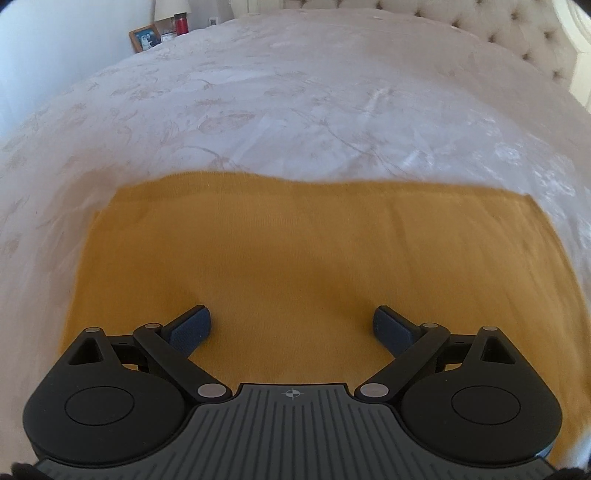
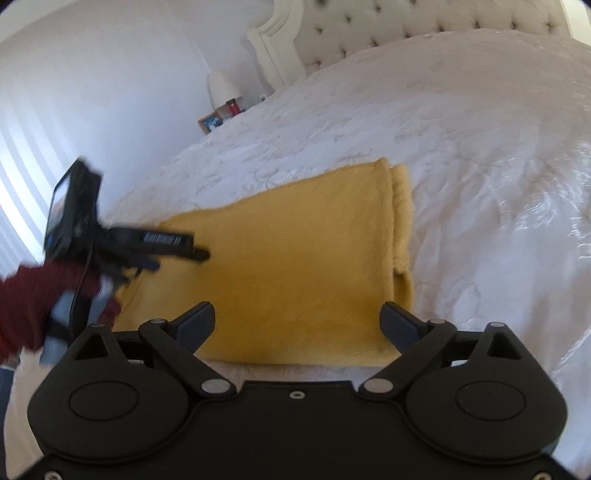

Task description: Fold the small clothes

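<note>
A mustard-yellow garment (image 1: 280, 258) lies flat and folded on the white bedspread (image 1: 295, 110). In the right wrist view the garment (image 2: 295, 258) shows layered folded edges along its right side. My left gripper (image 1: 291, 325) is open and empty, hovering low over the cloth. It also shows in the right wrist view (image 2: 177, 254) at the garment's left edge, held by a hand in a dark red sleeve. My right gripper (image 2: 297, 321) is open and empty, just above the garment's near edge.
A tufted headboard (image 2: 406, 22) stands at the far end of the bed. A nightstand beyond the bed holds a lamp (image 2: 221, 86), a photo frame (image 1: 144, 37) and a red container (image 1: 181, 23). White bedspread (image 2: 480, 166) extends around the garment.
</note>
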The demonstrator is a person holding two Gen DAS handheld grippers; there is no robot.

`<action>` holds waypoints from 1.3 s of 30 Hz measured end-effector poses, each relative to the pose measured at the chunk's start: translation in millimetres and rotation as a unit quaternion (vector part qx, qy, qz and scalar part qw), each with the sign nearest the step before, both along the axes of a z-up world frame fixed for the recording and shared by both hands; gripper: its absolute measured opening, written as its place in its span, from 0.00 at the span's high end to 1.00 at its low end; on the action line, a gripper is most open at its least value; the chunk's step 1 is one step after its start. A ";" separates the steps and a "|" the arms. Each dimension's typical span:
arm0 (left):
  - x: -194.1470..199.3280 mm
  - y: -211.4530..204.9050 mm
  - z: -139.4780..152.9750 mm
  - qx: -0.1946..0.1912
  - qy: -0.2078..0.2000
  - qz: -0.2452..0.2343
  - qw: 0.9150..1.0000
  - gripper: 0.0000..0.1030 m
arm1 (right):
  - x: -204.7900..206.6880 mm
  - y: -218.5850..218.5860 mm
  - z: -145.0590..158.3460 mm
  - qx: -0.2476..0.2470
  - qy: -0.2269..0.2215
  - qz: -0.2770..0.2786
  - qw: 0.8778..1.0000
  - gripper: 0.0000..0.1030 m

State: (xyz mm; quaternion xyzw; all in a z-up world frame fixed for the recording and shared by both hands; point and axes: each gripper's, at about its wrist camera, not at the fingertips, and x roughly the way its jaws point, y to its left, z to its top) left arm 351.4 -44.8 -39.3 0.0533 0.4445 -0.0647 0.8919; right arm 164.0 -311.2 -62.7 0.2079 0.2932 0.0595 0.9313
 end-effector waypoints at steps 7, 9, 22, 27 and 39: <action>-54.6 3.5 -6.8 -0.008 0.016 -0.028 0.999 0.06 | -4.2 -14.4 6.2 0.025 -0.006 -0.020 0.999 0.06; -70.4 7.6 -7.5 -0.008 0.014 -0.034 0.999 0.06 | -4.3 -17.1 6.7 0.028 -0.007 -0.023 0.999 0.06; -78.3 83.9 36.0 -0.116 -0.039 -0.003 0.992 0.07 | 1.5 -20.1 -2.4 0.041 0.006 -0.026 0.999 0.06; -50.4 128.2 28.7 -0.128 -0.038 0.049 0.990 0.07 | 2.5 -16.2 -5.0 0.035 0.006 -0.022 0.999 0.06; -15.6 173.4 -9.2 -0.184 -0.002 0.041 0.982 0.06 | 5.3 -7.6 -9.1 0.029 0.001 -0.011 1.000 0.06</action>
